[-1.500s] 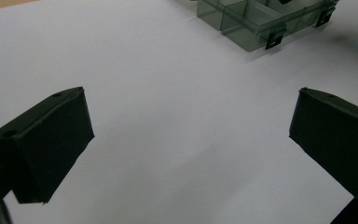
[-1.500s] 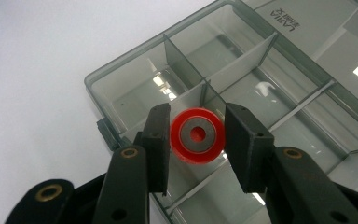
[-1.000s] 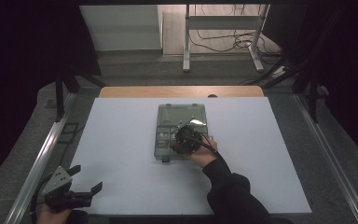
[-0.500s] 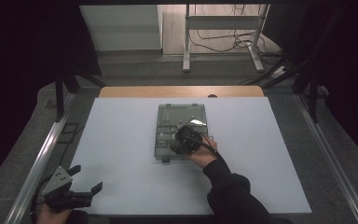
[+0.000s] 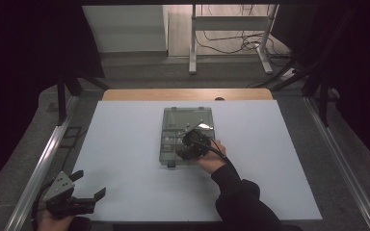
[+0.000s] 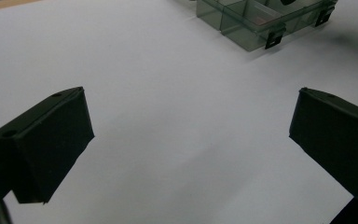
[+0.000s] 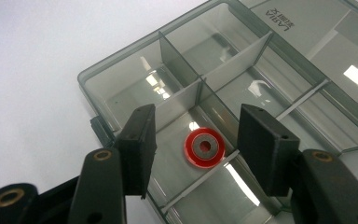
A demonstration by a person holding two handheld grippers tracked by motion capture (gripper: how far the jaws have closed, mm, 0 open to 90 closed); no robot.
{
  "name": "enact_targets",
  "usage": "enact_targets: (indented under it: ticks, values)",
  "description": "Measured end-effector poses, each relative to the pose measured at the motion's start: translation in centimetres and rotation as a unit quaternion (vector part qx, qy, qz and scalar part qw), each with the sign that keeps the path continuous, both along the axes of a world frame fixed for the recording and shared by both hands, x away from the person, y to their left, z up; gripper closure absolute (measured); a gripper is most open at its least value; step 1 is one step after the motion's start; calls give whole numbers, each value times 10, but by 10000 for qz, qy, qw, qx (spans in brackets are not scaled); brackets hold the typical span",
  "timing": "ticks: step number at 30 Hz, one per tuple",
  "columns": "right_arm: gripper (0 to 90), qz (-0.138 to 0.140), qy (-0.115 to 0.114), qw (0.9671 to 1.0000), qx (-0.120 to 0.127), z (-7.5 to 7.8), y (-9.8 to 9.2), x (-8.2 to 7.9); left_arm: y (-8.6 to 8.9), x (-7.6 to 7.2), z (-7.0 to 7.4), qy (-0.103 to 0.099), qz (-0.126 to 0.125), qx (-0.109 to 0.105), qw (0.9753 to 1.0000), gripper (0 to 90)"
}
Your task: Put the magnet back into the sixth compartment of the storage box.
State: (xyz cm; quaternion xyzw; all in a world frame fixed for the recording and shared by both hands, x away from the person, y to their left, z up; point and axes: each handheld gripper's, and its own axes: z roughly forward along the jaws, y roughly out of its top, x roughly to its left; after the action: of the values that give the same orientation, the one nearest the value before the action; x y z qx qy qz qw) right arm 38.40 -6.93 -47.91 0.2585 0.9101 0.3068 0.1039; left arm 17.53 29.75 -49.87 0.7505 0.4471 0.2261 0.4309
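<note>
One red ring [image 7: 204, 148] lies flat in a compartment of the clear box [image 5: 187, 136] on the bench [image 5: 125, 159], right tool [image 7: 196, 149] spread above it, left tool [image 6: 191, 154] also spread, well apart; the dividers could block a jaw.

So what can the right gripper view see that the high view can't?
The right gripper view alone reveals a small red ring lying flat in one compartment, between the open jaws of the right claw. The high view alone takes in the whole white table, the left claw open near its front left corner, and the person's dark sleeve. Both show the clear compartment box with its lid open.
</note>
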Motion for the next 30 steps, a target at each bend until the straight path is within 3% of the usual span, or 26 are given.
enact_targets:
  ticks: [30]
  values:
    - [323,13,-130,9998,120,9,-11,-13,1,0,0,-12,4,-47,10000,1]
